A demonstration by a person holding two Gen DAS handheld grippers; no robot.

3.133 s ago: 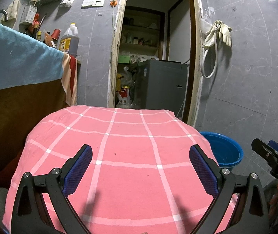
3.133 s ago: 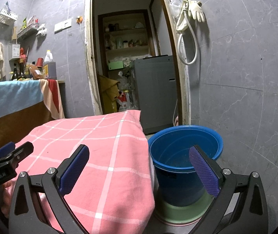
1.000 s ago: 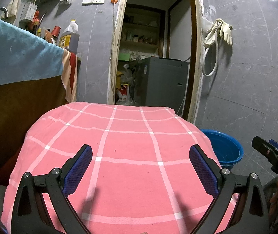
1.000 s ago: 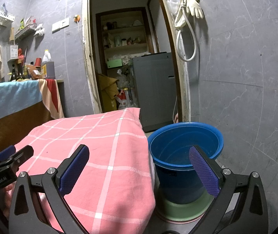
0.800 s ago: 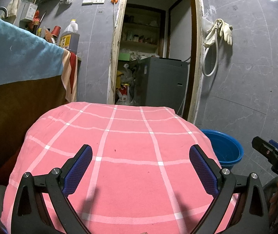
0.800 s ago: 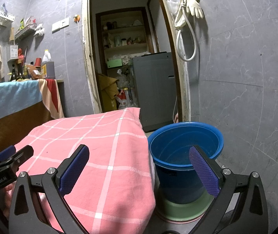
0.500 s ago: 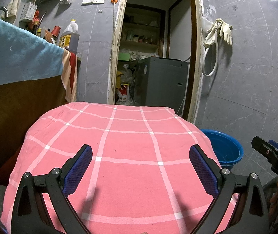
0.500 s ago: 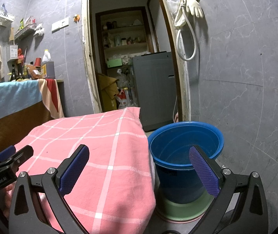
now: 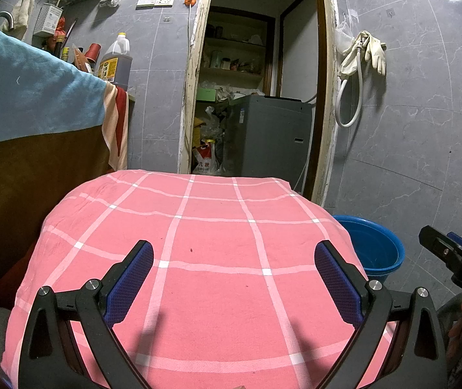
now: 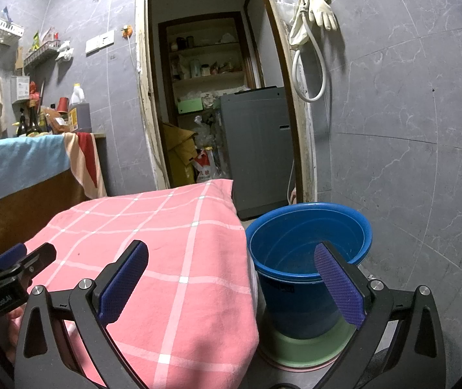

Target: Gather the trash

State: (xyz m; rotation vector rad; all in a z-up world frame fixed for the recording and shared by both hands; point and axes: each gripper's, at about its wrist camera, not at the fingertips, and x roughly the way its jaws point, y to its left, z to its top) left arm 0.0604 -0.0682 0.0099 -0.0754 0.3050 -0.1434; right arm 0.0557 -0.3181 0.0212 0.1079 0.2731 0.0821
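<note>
Pink checked cloth (image 9: 211, 259), blue bucket (image 10: 308, 243) beyond right gripper (image 10: 231, 278)

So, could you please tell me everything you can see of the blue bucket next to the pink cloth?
The blue bucket is round, looks like smooth plastic, and has a rolled rim and walls tapering downward. It stands upright on the floor, set in a pale green basin, just right of the pink checked cloth and near the grey tiled wall. Its inside looks dark; I cannot tell whether it holds anything. A small label shows on its outer wall. No gripper touches it.
</note>
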